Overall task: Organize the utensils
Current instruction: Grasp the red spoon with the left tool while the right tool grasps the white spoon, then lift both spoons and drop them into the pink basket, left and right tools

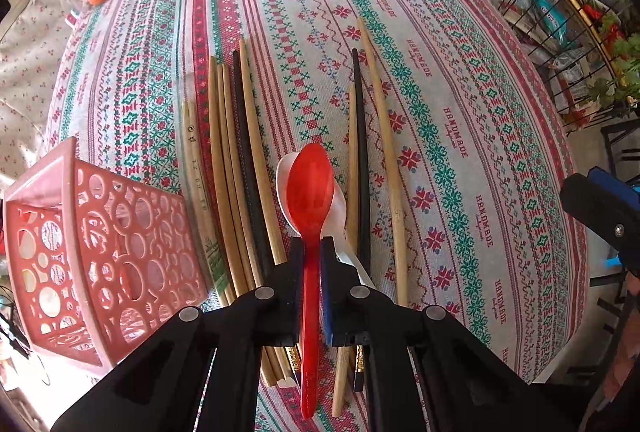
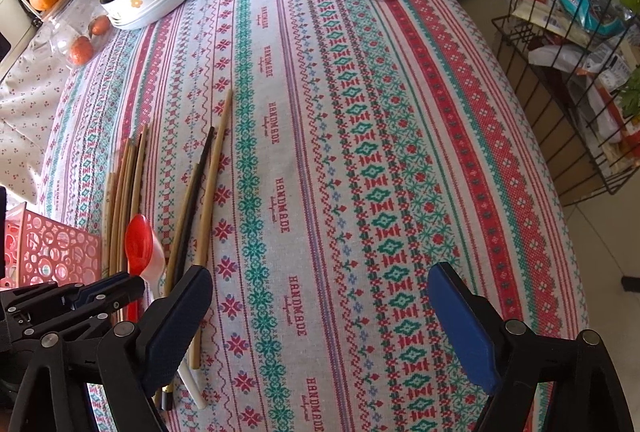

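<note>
In the left wrist view, the left gripper point(image 1: 311, 252) is clamped on the handle of a translucent red plastic spoon point(image 1: 310, 188), which lies over a white plastic spoon point(image 1: 338, 216) between wooden chopsticks point(image 1: 224, 168) on the counter's patterned tablecloth point(image 1: 460, 92), beside a pink perforated plastic basket point(image 1: 100, 252). In the right wrist view, the right gripper point(image 2: 320, 312) hangs wide apart and empty over bare cloth, right of the utensils.

A table under a striped cross-stitch-patterned tablecloth point(image 2: 360, 152) fills the daylit scene, with a black wire rack point(image 2: 568, 80) of packaged goods just beside its right edge, standing on a pale tiled floor point(image 2: 608, 232).
</note>
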Tool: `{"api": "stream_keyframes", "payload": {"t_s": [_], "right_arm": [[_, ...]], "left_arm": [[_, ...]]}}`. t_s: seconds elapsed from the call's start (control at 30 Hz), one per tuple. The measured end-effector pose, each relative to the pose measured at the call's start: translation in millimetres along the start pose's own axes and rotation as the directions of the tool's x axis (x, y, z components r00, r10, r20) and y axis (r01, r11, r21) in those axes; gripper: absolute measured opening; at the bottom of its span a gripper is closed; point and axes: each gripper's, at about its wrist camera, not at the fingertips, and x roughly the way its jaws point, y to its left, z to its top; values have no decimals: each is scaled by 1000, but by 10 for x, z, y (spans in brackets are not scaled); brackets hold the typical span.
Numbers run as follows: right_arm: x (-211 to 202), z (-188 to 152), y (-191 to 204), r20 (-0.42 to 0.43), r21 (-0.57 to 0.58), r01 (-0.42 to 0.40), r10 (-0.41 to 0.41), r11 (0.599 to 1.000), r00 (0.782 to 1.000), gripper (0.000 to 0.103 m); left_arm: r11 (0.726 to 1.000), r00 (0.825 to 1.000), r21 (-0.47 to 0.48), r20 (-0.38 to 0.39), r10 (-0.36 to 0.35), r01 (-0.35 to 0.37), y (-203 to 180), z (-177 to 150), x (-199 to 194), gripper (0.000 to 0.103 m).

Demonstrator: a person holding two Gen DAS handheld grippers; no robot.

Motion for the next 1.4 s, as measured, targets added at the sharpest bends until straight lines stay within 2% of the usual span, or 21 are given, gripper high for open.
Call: {"api": "stream_keyframes", "payload": {"t_s": [0.1, 0.17, 0.27, 0.37, 0.43, 0.5, 0.63, 0.7, 0.77, 0.83, 0.93, 1.03, 1.23, 1.33, 1.4], "right_arm": [[26, 1, 42, -5, -4, -17, 17, 1000, 1000, 85], [45, 5, 84, -9, -10, -40, 40, 999, 999, 82], [81, 8, 189, -14, -27, -90, 90, 996, 996, 78], [132, 11, 339, -22, -54, -150, 149, 987, 989, 73], [175, 12, 462, -35, -77, -195, 193, 978, 981, 68], [229, 16, 591, -50, -100, -226, 222, 969, 974, 66], [361, 25, 843, -77, -156, -262, 252, 952, 965, 61], [442, 34, 959, -90, -188, -267, 255, 945, 963, 58], [516, 44, 1055, -97, -215, -268, 253, 939, 963, 52], [590, 55, 1127, -104, -234, -267, 249, 935, 963, 48], [709, 68, 1219, -114, -254, -254, 232, 933, 966, 46], [819, 76, 1326, -124, -282, -222, 194, 933, 973, 46], [1054, 50, 1540, -140, -378, -82, 31, 922, 990, 46], [1066, 57, 1584, -128, -397, -71, 22, 915, 992, 36], [1051, 59, 1630, -104, -409, -51, 9, 911, 994, 36]], "left_arm": [[999, 996, -9, 80, -44, 45, 67, -47, -244, 8], [997, 987, -17, 142, -75, 79, 101, -104, -446, 8], [992, 964, -26, 241, -112, 122, 176, -180, -752, 8], [988, 930, -36, 344, -131, 152, 240, -250, -1047, 7], [986, 900, -40, 415, -134, 165, 326, -310, -1262, 7], [983, 863, -43, 488, -133, 176, 405, -394, -1459, 7], [983, 764, -59, 638, -98, 175, 608, -551, -1798, 7], [982, 721, -80, 690, -70, 172, 732, -619, -1923, 7], [976, 687, -103, 725, -57, 190, 871, -671, -2007, 7], [971, 665, -124, 746, -44, 203, 983, -695, -2044, 7], [966, 647, -141, 762, -33, 215, 1090, -720, -2087, 7], [965, 641, -145, 767, -31, 220, 1152, -751, -2102, 7], [968, 609, -136, 793, -22, 212, 1163, -816, -2141, 7], [968, 589, -137, 808, -14, 211, 1173, -842, -2178, 7], [966, 576, -145, 817, -4, 212, 1193, -859, -2192, 7]]}}
